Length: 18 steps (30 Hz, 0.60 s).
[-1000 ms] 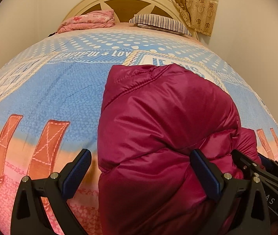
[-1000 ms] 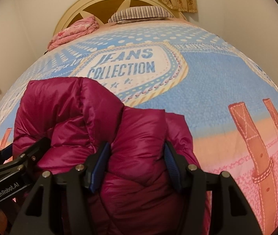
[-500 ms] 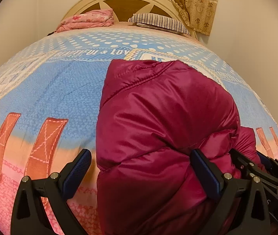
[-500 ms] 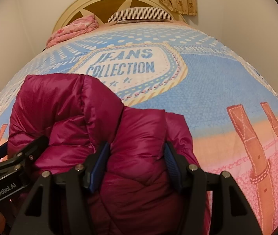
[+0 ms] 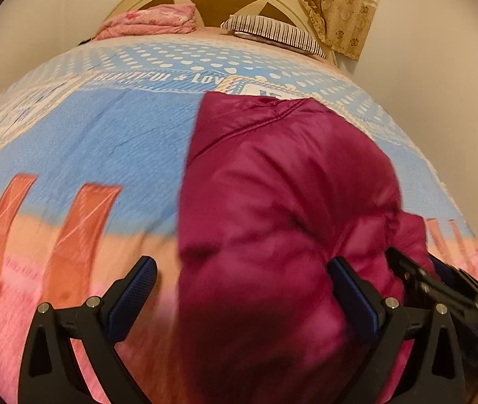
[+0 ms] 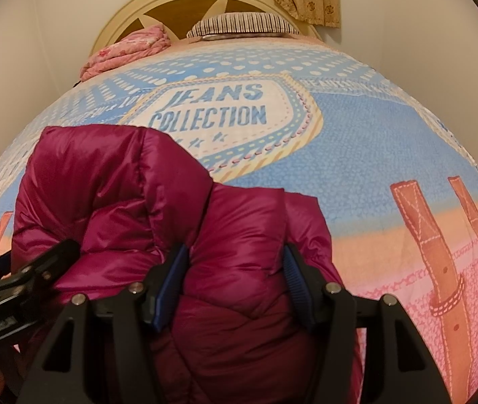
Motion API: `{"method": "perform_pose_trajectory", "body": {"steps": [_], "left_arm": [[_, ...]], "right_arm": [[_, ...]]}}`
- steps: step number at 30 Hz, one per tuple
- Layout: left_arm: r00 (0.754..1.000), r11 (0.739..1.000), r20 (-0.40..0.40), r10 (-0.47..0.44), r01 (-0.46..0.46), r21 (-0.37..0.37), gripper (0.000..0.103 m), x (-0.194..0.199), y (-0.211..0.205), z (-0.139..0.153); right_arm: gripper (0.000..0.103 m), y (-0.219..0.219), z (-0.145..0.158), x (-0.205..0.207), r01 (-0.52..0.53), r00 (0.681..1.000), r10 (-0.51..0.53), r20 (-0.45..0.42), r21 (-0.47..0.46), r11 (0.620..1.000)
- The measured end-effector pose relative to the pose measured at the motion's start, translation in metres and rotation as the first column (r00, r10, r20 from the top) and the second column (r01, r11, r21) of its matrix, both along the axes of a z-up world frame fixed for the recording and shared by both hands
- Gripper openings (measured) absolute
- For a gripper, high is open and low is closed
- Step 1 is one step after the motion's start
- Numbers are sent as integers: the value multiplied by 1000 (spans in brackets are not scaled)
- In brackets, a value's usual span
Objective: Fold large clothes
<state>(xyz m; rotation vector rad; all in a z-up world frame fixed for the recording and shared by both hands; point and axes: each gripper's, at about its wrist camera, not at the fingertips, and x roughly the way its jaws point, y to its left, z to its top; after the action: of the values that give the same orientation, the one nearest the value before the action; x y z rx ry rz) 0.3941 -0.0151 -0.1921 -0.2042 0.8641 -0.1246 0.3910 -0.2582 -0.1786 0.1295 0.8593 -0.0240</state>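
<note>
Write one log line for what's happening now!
phase: folding | right gripper: clamps puffy jacket | left gripper: open | surface: bed

Jacket [image 6: 158, 202]: quilted synthetic cloth, glossy, smooth, puffed. Bedspread [image 6: 356, 141]: printed woven cloth, matt, finely textured. Left tongs [image 5: 239, 303] and right tongs [image 6: 235, 286]: matt black plastic frames, bright metal pivot pins, blue pads [image 5: 131, 299] with fine knurled rubbery texture. Headboard [image 6: 185, 3]: cream-painted rim, satin; brown wood panels. Curtain [image 5: 343, 3]: thin patterned cloth, matt. Pillow [image 6: 239, 25]: striped cloth. Folded pink blanket [image 5: 151, 22]: soft cloth, matt.
</note>
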Motion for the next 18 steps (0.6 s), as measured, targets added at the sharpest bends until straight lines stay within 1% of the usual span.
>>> {"method": "perform_pose_trajectory", "body": {"steps": [1, 3, 4, 5, 6, 7, 8, 9, 10, 14, 16, 18], "left_arm": [[1000, 1000, 17, -13, 13, -4, 101, -12, 4, 5], [998, 999, 56, -31, 29, 39, 101, -37, 10, 12], [997, 998, 57, -44, 41, 57, 101, -46, 12, 12], [997, 996, 47, -58, 54, 71, 101, -53, 12, 9], [998, 995, 31, -57, 55, 79, 101, -59, 12, 4], [998, 996, 26, -51, 49, 71, 101, -62, 12, 1], [999, 998, 22, -36, 35, 43, 101, -66, 14, -2], [1000, 999, 16, -26, 26, 28, 101, -66, 15, -3], [1000, 1000, 7, -17, 17, 14, 101, -65, 16, -3], [999, 1000, -42, 3, -3, -20, 102, -61, 14, -9], [999, 1000, -47, 4, -5, -27, 102, -62, 13, -9], [999, 1000, -44, -7, 5, -31, 102, -61, 12, -10]], "right_arm": [[63, -2, 4, -3, -16, 1000, 16, -1, 6, 1000], [76, -7, 14, -15, -29, 999, 29, 20, 15, 999], [96, -11, 19, -22, -27, 999, 26, 41, 12, 1000], [103, -18, 26, -36, -5, 997, 5, 83, 1, 1000], [103, -23, 28, -44, 9, 994, -9, 105, -3, 1000], [103, -28, 27, -50, 21, 995, -20, 99, -8, 1000], [103, -31, 24, -52, 21, 996, -21, 81, -1, 1000], [103, -36, 18, -53, 16, 999, -18, 51, 31, 999], [100, -40, 13, -54, 14, 999, -17, 35, 60, 998], [98, -47, 5, -60, 18, 1000, -20, 18, 105, 994], [98, -50, 0, -59, 11, 1000, -10, -5, 131, 991], [97, -60, -8, -59, 12, 1000, -6, -28, 207, 978]]}}
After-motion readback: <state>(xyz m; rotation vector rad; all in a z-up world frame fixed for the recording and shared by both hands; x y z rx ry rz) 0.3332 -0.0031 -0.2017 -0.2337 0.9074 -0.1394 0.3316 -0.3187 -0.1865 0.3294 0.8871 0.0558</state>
